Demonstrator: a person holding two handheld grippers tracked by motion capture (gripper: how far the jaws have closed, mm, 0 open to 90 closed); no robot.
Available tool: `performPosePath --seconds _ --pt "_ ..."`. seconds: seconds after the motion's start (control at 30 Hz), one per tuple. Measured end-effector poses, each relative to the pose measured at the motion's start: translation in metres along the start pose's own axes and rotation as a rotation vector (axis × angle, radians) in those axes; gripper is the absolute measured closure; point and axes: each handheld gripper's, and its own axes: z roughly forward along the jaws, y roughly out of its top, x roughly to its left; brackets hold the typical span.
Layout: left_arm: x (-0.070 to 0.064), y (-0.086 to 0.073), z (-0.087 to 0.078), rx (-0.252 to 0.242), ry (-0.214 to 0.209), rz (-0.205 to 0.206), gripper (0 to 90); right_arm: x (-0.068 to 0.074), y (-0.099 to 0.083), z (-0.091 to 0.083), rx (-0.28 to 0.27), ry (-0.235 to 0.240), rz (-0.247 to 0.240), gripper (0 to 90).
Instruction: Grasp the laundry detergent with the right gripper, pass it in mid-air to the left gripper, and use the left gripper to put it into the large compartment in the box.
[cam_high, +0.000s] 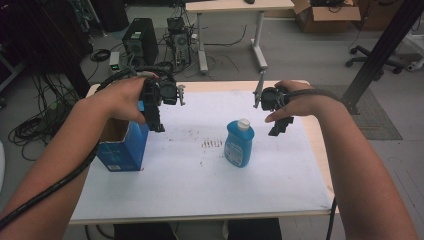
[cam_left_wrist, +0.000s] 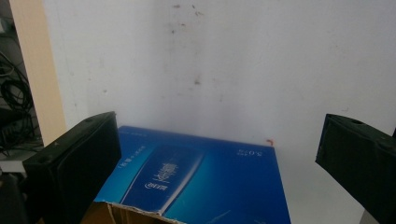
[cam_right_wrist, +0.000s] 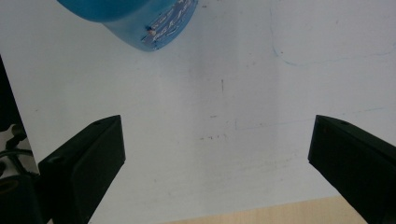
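A blue carton (cam_high: 122, 150) with an open top stands at the table's left side. A blue bottle (cam_high: 239, 145) with a white cap stands upright near the middle. My left gripper (cam_high: 155, 122) hovers over the carton's far right corner. In the left gripper view it (cam_left_wrist: 217, 154) is open, its jaws wide apart above the carton's blue face (cam_left_wrist: 210, 182). My right gripper (cam_high: 280, 127) hangs to the right of the bottle and a little beyond it. In the right gripper view it (cam_right_wrist: 217, 154) is open over bare table, with the bottle (cam_right_wrist: 140, 18) at the top edge.
The white tabletop (cam_high: 200, 190) has a smudged stain (cam_high: 212, 144) left of the bottle. Beyond the table are computer towers (cam_high: 142, 42), loose cables, a desk (cam_high: 230, 10), a cardboard box (cam_high: 327, 15) and an office chair base (cam_high: 372, 57). A black post (cam_high: 380, 50) rises at right.
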Motion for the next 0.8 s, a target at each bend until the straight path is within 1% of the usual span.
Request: performPosePath --seconds 0.1,0.17,0.2,0.23,0.3,0.4,0.47,0.5,0.53,0.57,0.67,0.7,0.77,0.8 --pt "-0.001 -0.001 0.001 -0.005 0.000 -0.001 0.2 -0.001 0.000 0.000 0.007 0.009 0.001 3.8" --pt "0.000 -0.001 0.001 0.008 -0.006 0.002 0.2 -0.002 0.000 0.000 0.013 0.016 -0.006 3.8" --pt "0.000 -0.002 0.002 -0.001 -0.005 -0.002 0.2 -0.002 0.000 0.001 0.013 0.023 -0.009 4.0" --pt "0.000 -0.002 0.003 0.005 -0.003 -0.005 0.2 -0.003 0.000 0.002 0.019 0.023 -0.013 4.0" --pt "0.001 -0.003 0.003 -0.001 -0.006 -0.011 0.2 -0.003 0.000 0.002 0.019 0.018 -0.010 3.6" --pt "0.000 -0.003 0.004 -0.004 -0.007 -0.010 0.2 0.000 -0.002 0.004 -0.001 0.026 -0.008 3.9" --pt "0.000 -0.003 0.003 0.000 -0.007 -0.010 0.2 0.002 -0.003 0.004 -0.003 0.026 -0.006 3.9" --pt "0.000 -0.004 0.003 -0.005 -0.006 -0.013 0.2 0.004 -0.004 0.005 -0.003 0.027 -0.007 3.8" --pt "-0.001 -0.004 0.004 0.001 -0.008 -0.014 0.2 0.009 -0.005 0.007 -0.015 0.036 -0.010 4.0" --pt "-0.001 -0.004 0.004 0.001 -0.008 -0.014 0.2 0.009 -0.005 0.007 -0.015 0.036 -0.010 4.0" --pt "-0.003 -0.005 0.005 0.005 -0.011 -0.007 0.2 0.020 -0.009 0.011 -0.029 0.051 -0.010 3.9" --pt "-0.003 -0.005 0.005 0.009 -0.011 -0.006 0.2 0.020 -0.009 0.011 -0.029 0.051 -0.010 3.9" --pt "-0.004 -0.006 0.006 -0.001 -0.009 -0.008 0.2 0.025 -0.013 0.013 -0.047 0.055 -0.001 3.9" --pt "-0.004 -0.006 0.007 0.001 -0.009 -0.007 0.2 0.029 -0.016 0.015 -0.060 0.065 0.023 4.2"
